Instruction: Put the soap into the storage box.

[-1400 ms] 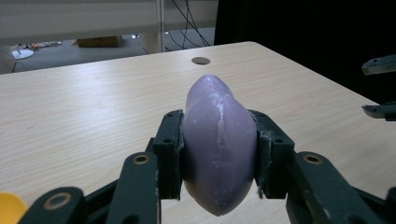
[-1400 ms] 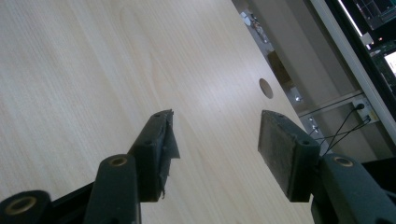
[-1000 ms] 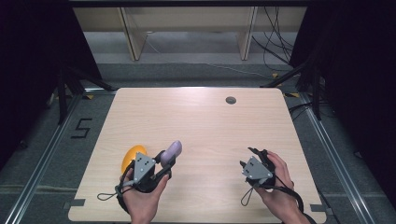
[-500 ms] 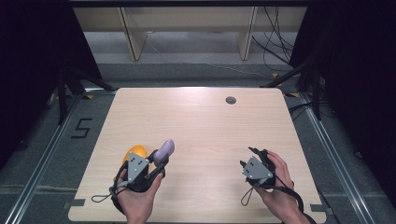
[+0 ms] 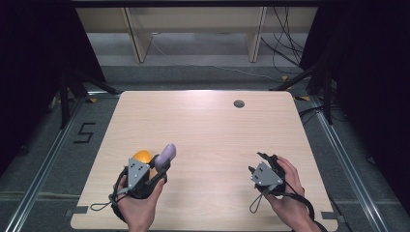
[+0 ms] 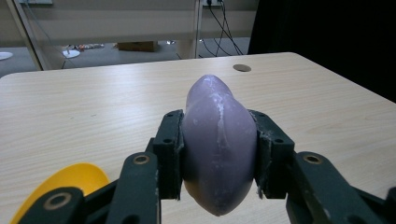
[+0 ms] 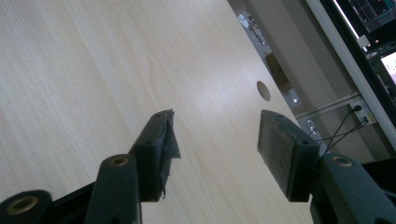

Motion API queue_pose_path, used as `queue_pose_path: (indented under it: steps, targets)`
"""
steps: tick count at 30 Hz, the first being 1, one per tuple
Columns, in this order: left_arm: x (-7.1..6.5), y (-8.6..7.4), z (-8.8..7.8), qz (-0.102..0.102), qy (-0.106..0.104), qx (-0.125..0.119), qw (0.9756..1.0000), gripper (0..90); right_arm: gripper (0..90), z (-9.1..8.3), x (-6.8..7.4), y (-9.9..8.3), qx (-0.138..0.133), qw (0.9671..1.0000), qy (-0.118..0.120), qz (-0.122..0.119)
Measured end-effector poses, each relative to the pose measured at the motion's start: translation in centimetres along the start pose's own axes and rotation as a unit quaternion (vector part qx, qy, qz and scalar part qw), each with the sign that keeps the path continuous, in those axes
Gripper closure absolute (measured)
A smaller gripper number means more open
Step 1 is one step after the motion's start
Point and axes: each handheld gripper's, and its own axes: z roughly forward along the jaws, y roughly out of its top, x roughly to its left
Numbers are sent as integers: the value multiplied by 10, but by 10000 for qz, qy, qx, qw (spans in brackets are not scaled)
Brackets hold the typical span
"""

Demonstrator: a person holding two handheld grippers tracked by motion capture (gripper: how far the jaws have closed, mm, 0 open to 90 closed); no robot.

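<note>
Status: pickup done, placement outstanding.

- Left gripper: clamped on purple eggplant-shaped toy, held between both pads, tip projecting past fingertips, clear of table.
- Orange piece: just beside left fingers, on the outer side; seen as yellow rim below-left of the jaws. Contact with table: cannot tell.
- Right gripper: spread wide, nothing between pads, bare wood beyond fingertips.

Remaining, by judgement: carry toy to destination, release. Destination not evident.

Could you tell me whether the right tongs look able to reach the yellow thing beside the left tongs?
Probably yes: the right tongs are open, bare table lies between, though the left tongs crowd the yellow thing.
</note>
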Motion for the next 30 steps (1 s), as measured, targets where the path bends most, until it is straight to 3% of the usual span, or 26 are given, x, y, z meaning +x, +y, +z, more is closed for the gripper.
queue_pose_path:
  steps: [6,9,30]
  targets:
    - [4,-1,-1,-27,91,-28,10000,590,465,0,1,0,25,10000,-8,81]
    - [8,0,-4,-6,177,-33,9998,590,465,0,-1,0,-13,10000,-17,-60]
    - [24,-2,-10,-102,448,-68,9989,590,466,-1,-1,0,-18,10000,-29,-51]
